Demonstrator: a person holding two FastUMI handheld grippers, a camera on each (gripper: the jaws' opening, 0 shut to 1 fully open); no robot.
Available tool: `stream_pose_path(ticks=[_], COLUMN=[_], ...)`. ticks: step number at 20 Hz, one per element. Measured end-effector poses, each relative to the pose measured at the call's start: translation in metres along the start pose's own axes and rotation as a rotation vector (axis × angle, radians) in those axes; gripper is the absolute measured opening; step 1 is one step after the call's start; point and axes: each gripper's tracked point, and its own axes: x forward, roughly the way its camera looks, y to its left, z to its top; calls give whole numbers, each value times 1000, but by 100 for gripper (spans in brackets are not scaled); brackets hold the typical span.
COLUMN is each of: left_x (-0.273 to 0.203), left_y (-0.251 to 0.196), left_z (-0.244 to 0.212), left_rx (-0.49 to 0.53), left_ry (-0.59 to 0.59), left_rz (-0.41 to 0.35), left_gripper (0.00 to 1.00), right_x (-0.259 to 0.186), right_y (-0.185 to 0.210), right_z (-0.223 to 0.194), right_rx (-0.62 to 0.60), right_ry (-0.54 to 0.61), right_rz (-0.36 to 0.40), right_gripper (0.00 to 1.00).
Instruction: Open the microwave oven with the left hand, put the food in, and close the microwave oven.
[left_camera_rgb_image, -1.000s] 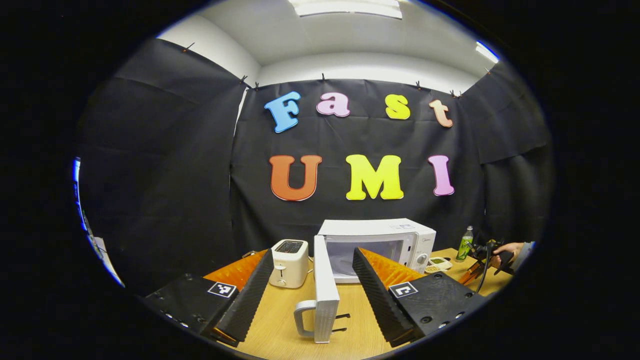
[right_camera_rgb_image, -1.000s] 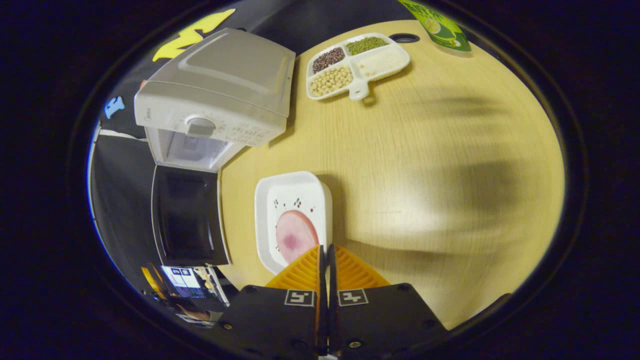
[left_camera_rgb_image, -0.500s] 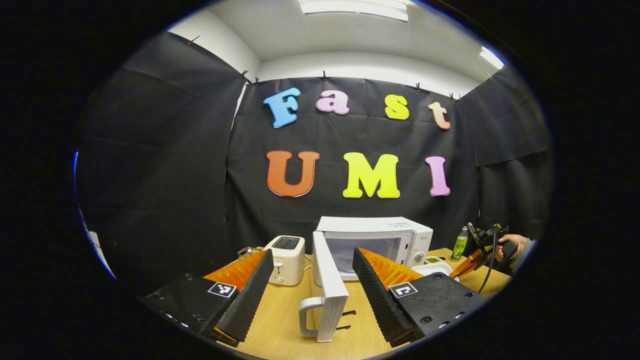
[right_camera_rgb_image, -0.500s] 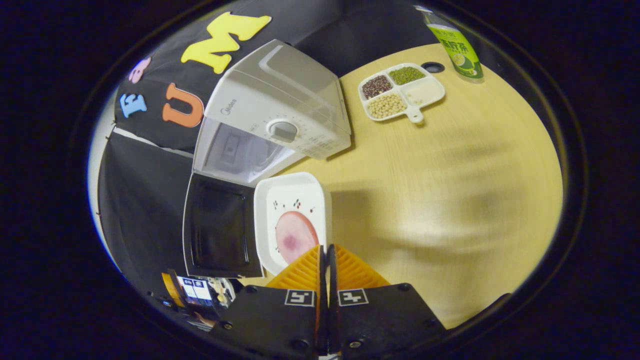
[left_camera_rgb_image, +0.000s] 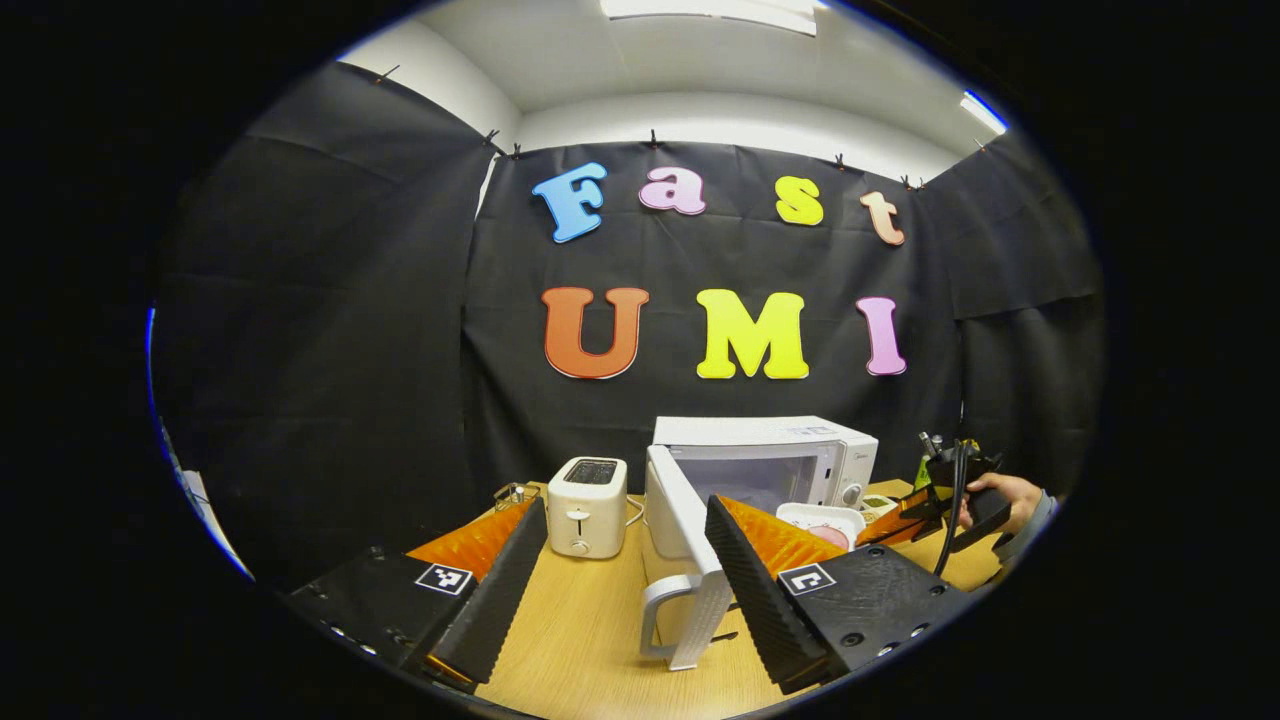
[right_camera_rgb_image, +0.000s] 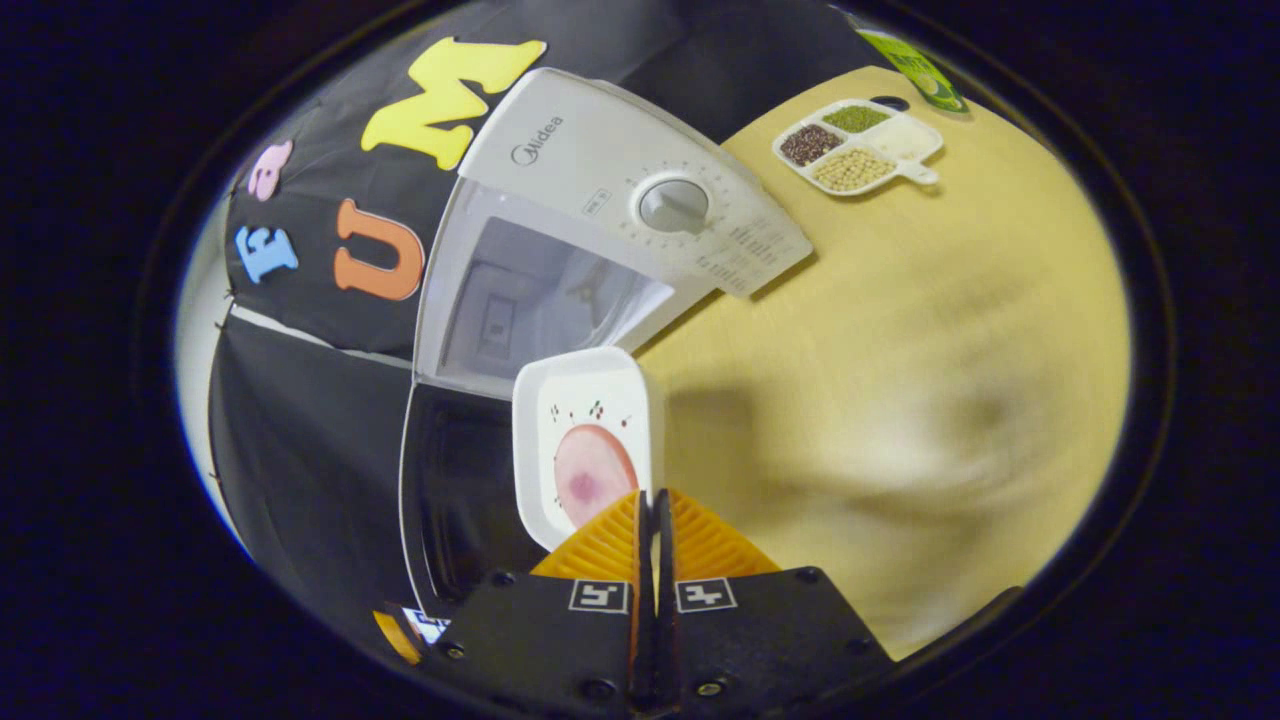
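A white plate (right_camera_rgb_image: 585, 420) bearing a pink slice of food (right_camera_rgb_image: 592, 474) was carried toward the open microwave oven (right_camera_rgb_image: 590, 230) by the right gripper (right_camera_rgb_image: 652, 515), whose two orange fingers were pressed together on the plate's near rim, with almost no gap seen between them. The plate was held level in the air, its far edge just before the mouth of the cavity (right_camera_rgb_image: 540, 300) and above the inner face of the swung-out door (right_camera_rgb_image: 455, 480).

In the left gripper view, the door (left_camera_rgb_image: 685, 540) was seen standing open with its handle (left_camera_rgb_image: 662, 615) toward the camera, between the fingers of the left gripper (left_camera_rgb_image: 625, 575). Those fingers were spread wide and nothing was grasped; the door appeared to lie close beside the right-hand finger, though contact could not be made out. The plate (left_camera_rgb_image: 822, 520) was seen in front of the oven (left_camera_rgb_image: 770, 460), with the other gripper and the hand (left_camera_rgb_image: 990, 495) holding it behind it. A toaster (left_camera_rgb_image: 587, 492) stood on the wooden table (left_camera_rgb_image: 580, 640) beside the oven.

The loading step was judged to be in hand, the opening already done. A level push into the cavity would be called for next, then a release and a clear withdrawal before the door is closed.
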Motion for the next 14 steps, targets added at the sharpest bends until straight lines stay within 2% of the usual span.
stream_pose_path(ticks=[3,4,5,7,8,9,10,14], left_x=[-4,-5,-5,-8,-9,-9,-7,0], left_y=[3,2,2,-1,-3,-7,-9,-7], left_z=[7,8,7,8,10,13,15,13], left_rx=[-9,-12,-12,-14,-18,-20,-20,23], left_ry=[-12,-13,-14,-5,-9,-14,-17,-10], left_rz=[-5,-11,-16,-29,-39,-52,-55,-54], left_gripper=[95,95,95,95,95,95,95,95], right_x=[30,41,47,78,85,90,95,115], right_y=[23,28,34,44,49,54,58,65], right_z=[11,16,14,17,25,34,42,76], right_rx=[120,151,164,158,173,189,189,224], right_ry=[-158,-194,-195,-241,-292,-347,-394,-567], right_rz=[88,100,100,103,108,119,132,191], right_gripper=[4,0,4,0,4,0,4,4])
